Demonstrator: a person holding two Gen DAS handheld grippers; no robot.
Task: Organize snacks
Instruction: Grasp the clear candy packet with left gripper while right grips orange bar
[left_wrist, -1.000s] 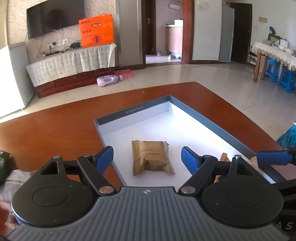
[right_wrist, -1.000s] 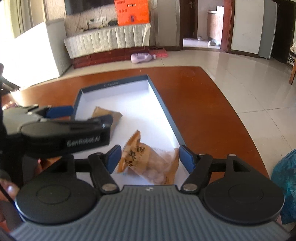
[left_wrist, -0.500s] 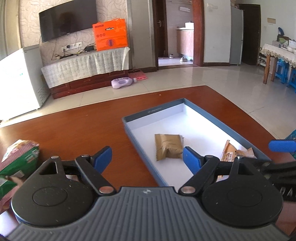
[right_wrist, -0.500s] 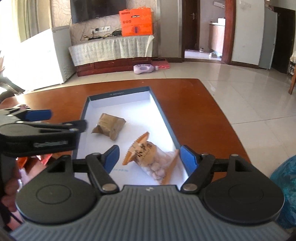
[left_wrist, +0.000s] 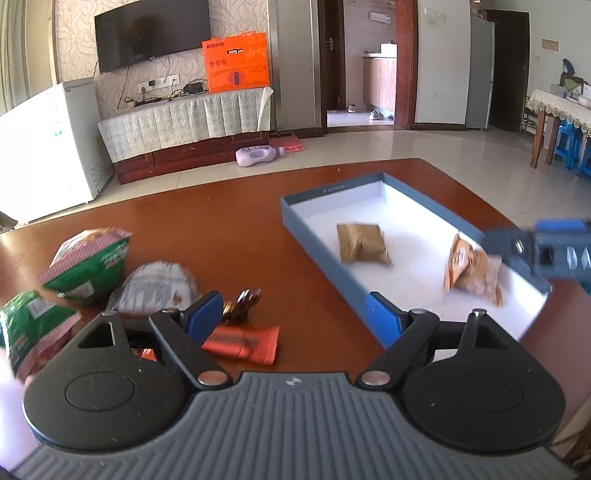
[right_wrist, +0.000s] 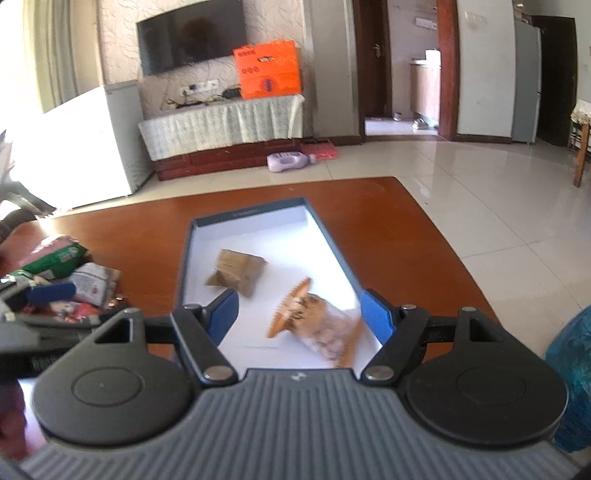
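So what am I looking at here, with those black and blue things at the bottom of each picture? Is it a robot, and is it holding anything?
No robot: a person carries a pair of hand-held tongs in each hand, each with a camera looking along its blue fingers. One picture comes from the left tongs, the other from the right tongs. Both stand open and hold nothing. On the wooden table lies a shallow blue box with two snacks inside: a brown packet and an orange-edged clear packet. Left of the box waits a loose pile, including green bags, a white packet and a red bar.
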